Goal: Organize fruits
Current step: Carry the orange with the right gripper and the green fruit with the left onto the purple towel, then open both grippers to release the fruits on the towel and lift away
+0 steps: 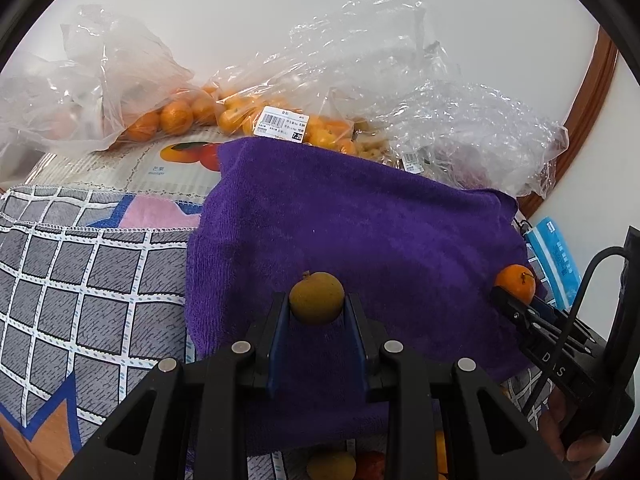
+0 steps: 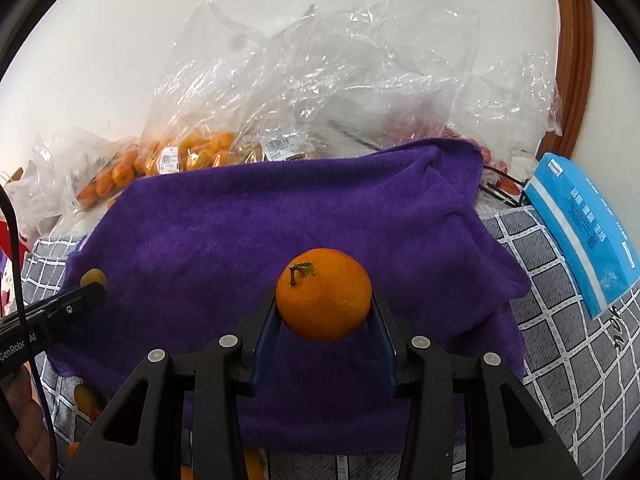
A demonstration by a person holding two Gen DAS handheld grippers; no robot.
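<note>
The checked grey cloth (image 1: 80, 272) covers the bench in front of you, and a purple towel (image 1: 360, 232) lies spread on top of it, filling the middle of both views. Behind the towel, against the white wall (image 1: 280, 8), you have crumpled clear plastic bags (image 2: 320, 80); the ones toward the left hold a heap of small oranges (image 1: 176, 118) and carry a white price label (image 1: 282, 124). A printed mat with a mango picture (image 1: 188, 156) shows between those bags and the towel. To the right of the towel a blue packet (image 2: 584, 236) rests on the checked cloth.

Your right tool (image 2: 324, 320) is clamped on an orange (image 2: 324, 294), stem up, held over the near part of the towel, a blue pad pressing on each side. Your left tool (image 1: 316, 312) is closed down narrow on a small yellow-brown fruit (image 1: 317, 298), also over the towel and well to the left of the orange. A few more fruits (image 1: 332, 465) peek out below the towel's near edge, too hidden to name
</note>
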